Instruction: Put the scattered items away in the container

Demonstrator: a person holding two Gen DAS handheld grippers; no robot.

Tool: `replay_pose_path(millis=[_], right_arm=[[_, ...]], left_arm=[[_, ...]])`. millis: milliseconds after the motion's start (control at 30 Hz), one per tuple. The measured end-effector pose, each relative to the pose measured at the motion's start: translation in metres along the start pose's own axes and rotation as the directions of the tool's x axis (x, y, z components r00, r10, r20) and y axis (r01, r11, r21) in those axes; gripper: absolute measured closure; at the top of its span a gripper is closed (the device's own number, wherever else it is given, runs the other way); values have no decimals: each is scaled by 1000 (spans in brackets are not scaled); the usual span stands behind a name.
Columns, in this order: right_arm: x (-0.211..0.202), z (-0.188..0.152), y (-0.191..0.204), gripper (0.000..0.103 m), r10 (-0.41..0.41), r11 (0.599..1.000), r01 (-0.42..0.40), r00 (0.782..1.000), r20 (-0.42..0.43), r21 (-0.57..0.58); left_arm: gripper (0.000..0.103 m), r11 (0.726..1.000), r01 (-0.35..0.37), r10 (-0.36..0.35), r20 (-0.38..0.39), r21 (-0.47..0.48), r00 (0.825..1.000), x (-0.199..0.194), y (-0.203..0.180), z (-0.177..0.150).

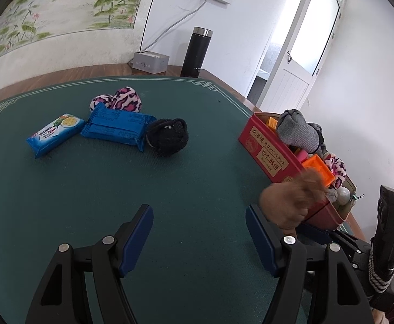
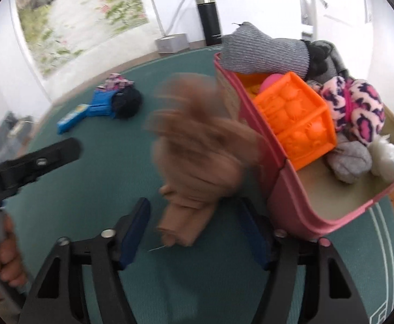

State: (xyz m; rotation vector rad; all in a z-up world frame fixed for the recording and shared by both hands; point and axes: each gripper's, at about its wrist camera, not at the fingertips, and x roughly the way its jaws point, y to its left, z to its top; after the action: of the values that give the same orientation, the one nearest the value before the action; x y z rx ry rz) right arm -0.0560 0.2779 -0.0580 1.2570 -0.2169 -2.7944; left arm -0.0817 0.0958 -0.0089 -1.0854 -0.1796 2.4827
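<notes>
From the left wrist view, the left gripper (image 1: 199,239) hangs over bare green table (image 1: 115,194) with its jaws spread and nothing between them. The red container (image 1: 264,148) sits at the right edge of the table and is already well stocked: a grey sock (image 1: 296,129), an orange block (image 1: 319,168) and a pink leopard-print bundle (image 1: 337,168) poke above its rim. Four things are still out on the table, well apart from the box: a light blue snack packet (image 1: 55,133), a darker blue packet (image 1: 115,128), a black sock ball (image 1: 167,136) touching that packet's end, and a second pink leopard-print bundle (image 1: 124,100) behind them. A brown sock (image 1: 291,202), blurred, shows just beside the container's near wall.

From the right wrist view, the same brown sock (image 2: 197,156) fills the middle, smeared by motion, its lower end dangling between the blue pads of the right gripper (image 2: 194,235). The pads stand either side of it with gaps showing, so I cannot tell whether they have any hold on it. It is outside the container (image 2: 278,178), close against the pink-red wall, not yet over the rim. Inside there is still bare floor at the near end.

I'd judge the job past halfway: the brown sock is on its way, four items wait.
</notes>
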Motion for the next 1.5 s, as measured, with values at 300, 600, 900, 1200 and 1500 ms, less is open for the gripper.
replay_pose_path(millis=[300,600,900,1200,1500], right_arm=[[-22,-2,-7,92,115,993,-113,992,61,-26],[-83,13,-12,92,219,975,-222,953,208,-11],[-129,45,-55,92,56,991,-94,934,353,90],[-96,48,-85,91,-115,992,103,974,194,71],[-153,32,-52,29,-176,977,210,908,380,-49]], left_arm=[[31,1000,-5,5,-8,3,1000,4,-2,-2],[31,1000,-9,9,-5,-11,1000,4,3,-1],[31,1000,-11,11,-6,-2,1000,5,-2,-2],[31,1000,-16,16,-13,-2,1000,7,-3,-3],[31,1000,-15,15,-20,3,1000,10,-6,-5]])
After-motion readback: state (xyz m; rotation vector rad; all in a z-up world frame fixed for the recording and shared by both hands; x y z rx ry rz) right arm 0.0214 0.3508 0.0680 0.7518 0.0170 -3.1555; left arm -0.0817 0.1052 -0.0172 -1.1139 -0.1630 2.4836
